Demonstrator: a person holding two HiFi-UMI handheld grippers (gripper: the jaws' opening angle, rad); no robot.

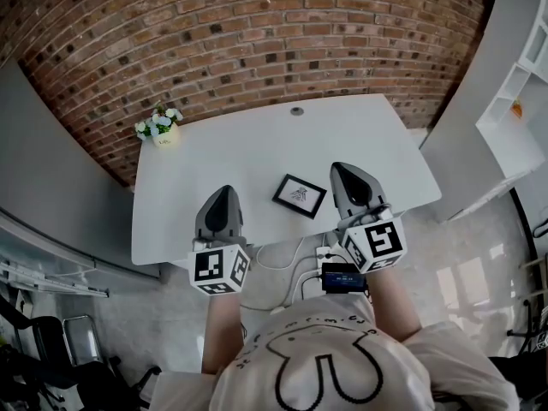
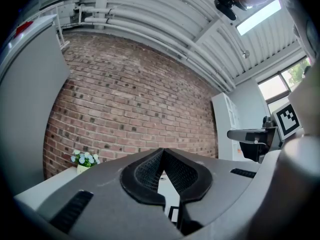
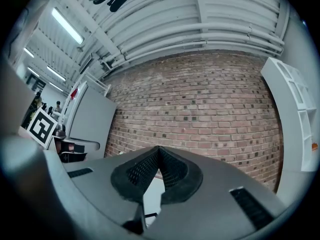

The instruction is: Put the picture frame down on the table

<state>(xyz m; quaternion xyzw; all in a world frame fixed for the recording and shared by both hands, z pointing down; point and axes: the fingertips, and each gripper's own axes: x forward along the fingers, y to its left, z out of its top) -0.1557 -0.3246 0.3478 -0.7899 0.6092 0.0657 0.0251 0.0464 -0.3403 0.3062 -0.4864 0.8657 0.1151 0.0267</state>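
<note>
The picture frame (image 1: 300, 196) lies flat on the table (image 1: 223, 148), long side mostly left to right, just left of the right gripper (image 1: 342, 169) and farther from the left gripper (image 1: 224, 192), and both grippers' jaws are pressed together on nothing.

Picture frame (image 1: 300, 196) flat on table (image 1: 257, 144) between left tool (image 1: 224, 192) and right tool (image 1: 344, 169), nearer the right; flower pot (image 1: 160, 128) at far corner beyond left tool.
</note>
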